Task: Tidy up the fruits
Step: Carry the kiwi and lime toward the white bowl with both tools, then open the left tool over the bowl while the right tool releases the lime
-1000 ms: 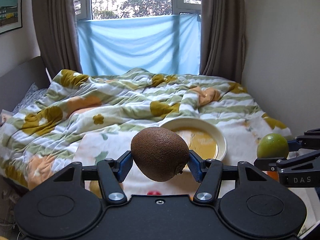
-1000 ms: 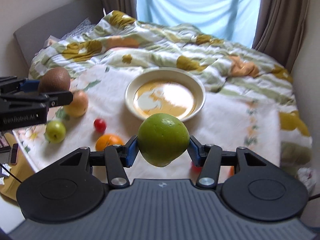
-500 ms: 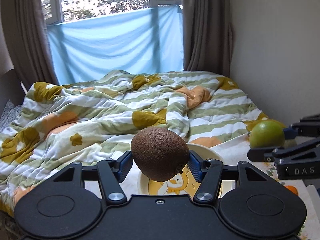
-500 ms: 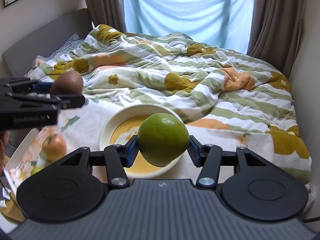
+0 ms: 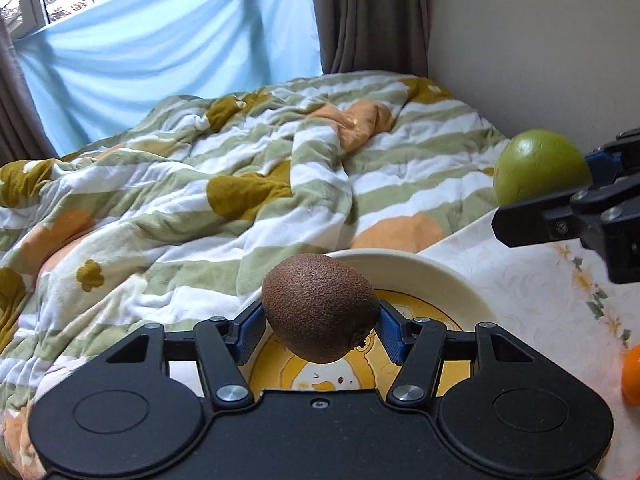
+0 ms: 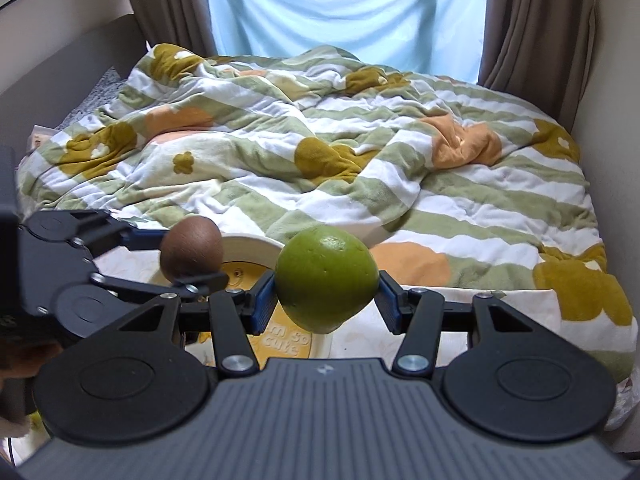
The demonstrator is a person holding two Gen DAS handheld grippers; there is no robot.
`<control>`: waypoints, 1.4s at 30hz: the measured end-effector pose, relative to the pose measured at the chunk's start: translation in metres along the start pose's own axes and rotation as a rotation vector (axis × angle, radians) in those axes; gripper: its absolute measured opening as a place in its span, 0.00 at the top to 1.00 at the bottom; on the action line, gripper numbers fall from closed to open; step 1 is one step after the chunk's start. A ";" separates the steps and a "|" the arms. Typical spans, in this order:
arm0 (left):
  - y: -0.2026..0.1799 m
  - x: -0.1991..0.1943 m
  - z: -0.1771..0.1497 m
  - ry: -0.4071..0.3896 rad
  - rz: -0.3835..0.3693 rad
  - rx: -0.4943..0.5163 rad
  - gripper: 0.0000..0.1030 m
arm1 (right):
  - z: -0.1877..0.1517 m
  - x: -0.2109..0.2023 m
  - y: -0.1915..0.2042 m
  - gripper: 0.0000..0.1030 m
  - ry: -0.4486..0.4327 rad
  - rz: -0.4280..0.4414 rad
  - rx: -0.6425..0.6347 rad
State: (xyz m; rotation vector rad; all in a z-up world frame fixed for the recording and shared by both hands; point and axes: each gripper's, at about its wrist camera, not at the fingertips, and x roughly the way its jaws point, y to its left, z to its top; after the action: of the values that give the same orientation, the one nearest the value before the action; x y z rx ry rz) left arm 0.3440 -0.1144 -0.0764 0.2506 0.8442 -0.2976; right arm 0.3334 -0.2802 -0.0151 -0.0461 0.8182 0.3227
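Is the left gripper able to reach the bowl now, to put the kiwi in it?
Probably yes. The left gripper holds the kiwi over the bowl, whose visible inside looks bare. The right gripper, holding the green fruit, is off to the side, not between them.

Showing here are one brown kiwi [image 5: 320, 304], one green fruit [image 6: 326, 278], one orange [image 5: 632, 376] at the frame's edge, one cream bowl [image 5: 452, 280], one striped quilt [image 6: 320, 152], and two curtains [image 6: 532, 20].
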 end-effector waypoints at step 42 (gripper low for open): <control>0.033 -0.090 -0.046 -0.003 0.038 -0.132 0.00 | -0.027 0.061 0.043 0.34 0.107 0.071 -0.231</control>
State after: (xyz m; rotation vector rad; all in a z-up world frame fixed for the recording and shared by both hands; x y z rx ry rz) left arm 0.2677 -0.0541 -0.0339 0.1429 0.8516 -0.2060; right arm 0.3403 -0.2277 -0.0741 -0.2525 0.8868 0.4842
